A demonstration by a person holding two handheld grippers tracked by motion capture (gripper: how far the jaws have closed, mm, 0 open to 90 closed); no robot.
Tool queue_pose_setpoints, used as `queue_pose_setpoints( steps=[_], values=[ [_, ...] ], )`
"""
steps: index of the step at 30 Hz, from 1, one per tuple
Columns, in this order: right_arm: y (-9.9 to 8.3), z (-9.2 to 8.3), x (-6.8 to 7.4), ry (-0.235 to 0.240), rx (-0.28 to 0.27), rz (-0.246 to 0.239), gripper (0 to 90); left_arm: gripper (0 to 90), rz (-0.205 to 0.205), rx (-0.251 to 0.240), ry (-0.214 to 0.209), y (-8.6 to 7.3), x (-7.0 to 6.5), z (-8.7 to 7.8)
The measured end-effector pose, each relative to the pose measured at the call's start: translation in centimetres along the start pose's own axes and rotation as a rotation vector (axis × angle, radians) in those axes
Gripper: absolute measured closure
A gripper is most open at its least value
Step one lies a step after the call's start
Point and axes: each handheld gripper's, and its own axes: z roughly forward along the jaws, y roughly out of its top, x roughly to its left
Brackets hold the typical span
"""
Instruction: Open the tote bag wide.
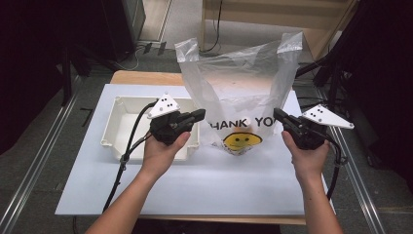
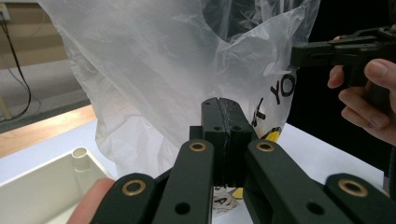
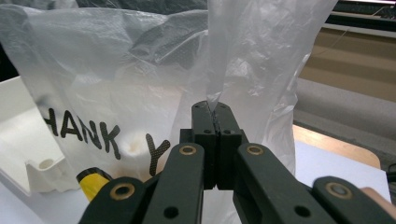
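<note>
White laminate forms the table (image 1: 160, 190) beneath both of my grippers. The translucent plastic bag (image 1: 241, 83) stands upright between them, printed with black lettering and a yellow smiley face (image 1: 242, 141), its two handle loops rising above my hands. The cream plastic bin (image 1: 124, 124) sits directly under and behind my left gripper (image 1: 200, 116), just beside the bag's left edge.

My left gripper is clenched: in the left gripper view its jaws meet flush against the bag's side. Whether film is caught between them cannot be told there. My left hand (image 1: 163, 148) grips the body from below.

My right gripper (image 1: 277, 115) is clenched on the bag: in the right gripper view a pinched fold of film rises straight out of the closed jaws. My right hand (image 1: 306, 156) holds it at the bag's right edge.
</note>
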Motion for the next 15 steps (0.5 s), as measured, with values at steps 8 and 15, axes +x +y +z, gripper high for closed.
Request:
queue_pose_setpoints(
  steps=[8, 15],
  values=[
    [-0.4, -0.1, 0.0, 0.005, 0.003, -0.004, 90.0, 33.1, -0.059, -0.037, 0.026, 0.3, 0.1, 0.3],
    [-0.6, -0.2, 0.4, 0.014, 0.007, -0.030, 90.0, 46.8, -0.056, -0.014, 0.058, 1.0, -0.4, 1.5]
  ],
)
